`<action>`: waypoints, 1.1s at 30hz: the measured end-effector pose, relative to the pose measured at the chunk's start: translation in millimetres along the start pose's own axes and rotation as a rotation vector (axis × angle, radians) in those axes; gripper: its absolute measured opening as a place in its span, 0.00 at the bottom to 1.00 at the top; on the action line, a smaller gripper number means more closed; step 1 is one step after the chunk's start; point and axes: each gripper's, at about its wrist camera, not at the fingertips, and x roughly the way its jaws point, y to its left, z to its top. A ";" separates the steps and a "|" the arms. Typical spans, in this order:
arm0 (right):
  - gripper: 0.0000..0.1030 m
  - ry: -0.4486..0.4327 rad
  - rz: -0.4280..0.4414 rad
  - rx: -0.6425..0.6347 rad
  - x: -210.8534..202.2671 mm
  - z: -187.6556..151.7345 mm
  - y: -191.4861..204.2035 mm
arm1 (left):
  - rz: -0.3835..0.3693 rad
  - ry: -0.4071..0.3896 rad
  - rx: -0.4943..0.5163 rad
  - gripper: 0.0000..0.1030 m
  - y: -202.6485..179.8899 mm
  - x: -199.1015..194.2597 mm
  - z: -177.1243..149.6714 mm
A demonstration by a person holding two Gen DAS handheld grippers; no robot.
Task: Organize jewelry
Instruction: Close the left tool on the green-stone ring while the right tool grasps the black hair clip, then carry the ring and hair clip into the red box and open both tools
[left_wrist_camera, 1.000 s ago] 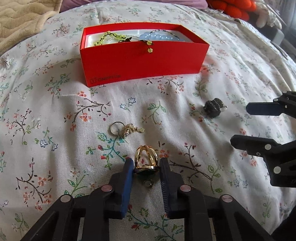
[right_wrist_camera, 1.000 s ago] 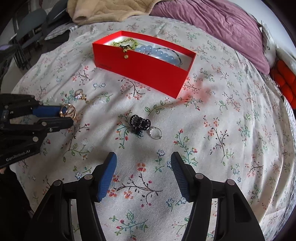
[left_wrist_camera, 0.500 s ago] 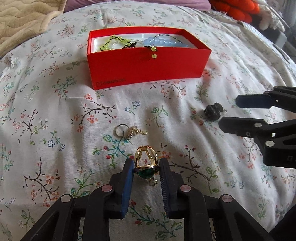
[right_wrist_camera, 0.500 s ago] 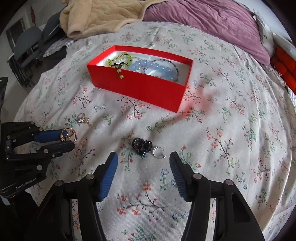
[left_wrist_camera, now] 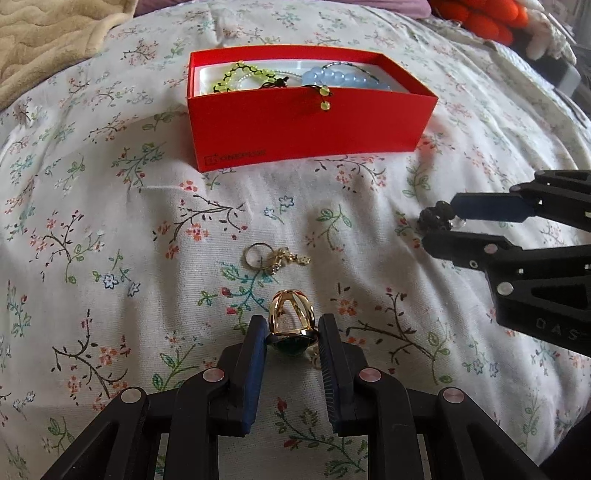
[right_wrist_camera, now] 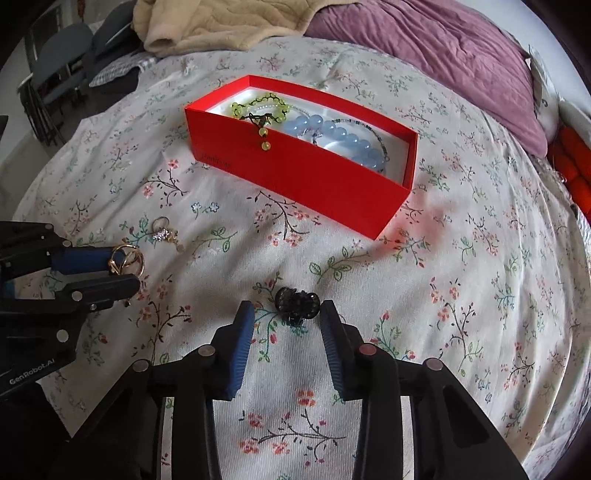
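Note:
My left gripper (left_wrist_camera: 291,332) is shut on a gold ring with a green stone (left_wrist_camera: 291,317), held just above the bedspread; it also shows in the right wrist view (right_wrist_camera: 127,260). My right gripper (right_wrist_camera: 286,314) is open with its fingers either side of a black beaded piece (right_wrist_camera: 297,304), which also shows in the left wrist view (left_wrist_camera: 436,218). A red box (left_wrist_camera: 306,129) at the back holds a yellow-green bead bracelet (left_wrist_camera: 240,77), a blue bead bracelet (left_wrist_camera: 343,79) and a thin dark chain. A small silver ring with a gold charm (left_wrist_camera: 275,256) lies on the cloth.
All lies on a floral bedspread (left_wrist_camera: 110,221) on a bed. A beige blanket (right_wrist_camera: 207,26) and a purple duvet (right_wrist_camera: 443,48) lie behind the box. An orange cushion (left_wrist_camera: 480,18) is at the far right. Chairs (right_wrist_camera: 55,55) stand beyond the bed's left side.
My right gripper has moved forward and down until its open fingers flank the black beaded piece. My left gripper has lifted slightly with the gold ring still in it.

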 end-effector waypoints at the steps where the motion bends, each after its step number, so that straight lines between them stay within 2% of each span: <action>1: 0.34 0.001 -0.003 -0.001 0.1 0.8 -0.3 | 0.000 0.000 0.001 0.22 -0.2 0.0 -0.1; 3: 0.27 0.007 -0.010 0.003 1.2 1.6 -0.9 | 0.001 0.003 0.003 0.22 -0.5 0.4 -0.4; 4: 0.26 0.011 -0.010 0.006 1.9 2.0 -1.2 | 0.001 0.005 0.003 0.22 -0.7 0.6 -0.3; 15: 0.26 -0.004 -0.005 0.027 -12.4 4.6 -6.3 | 0.001 0.005 -0.005 0.22 3.1 -1.4 4.1; 25: 0.26 0.040 0.010 0.133 -31.3 2.2 -25.8 | -0.015 -0.005 -0.030 0.22 6.5 -15.9 13.9; 33: 0.26 0.017 0.024 0.184 -46.8 6.7 -37.5 | -0.034 -0.028 -0.060 0.22 9.0 -30.7 28.1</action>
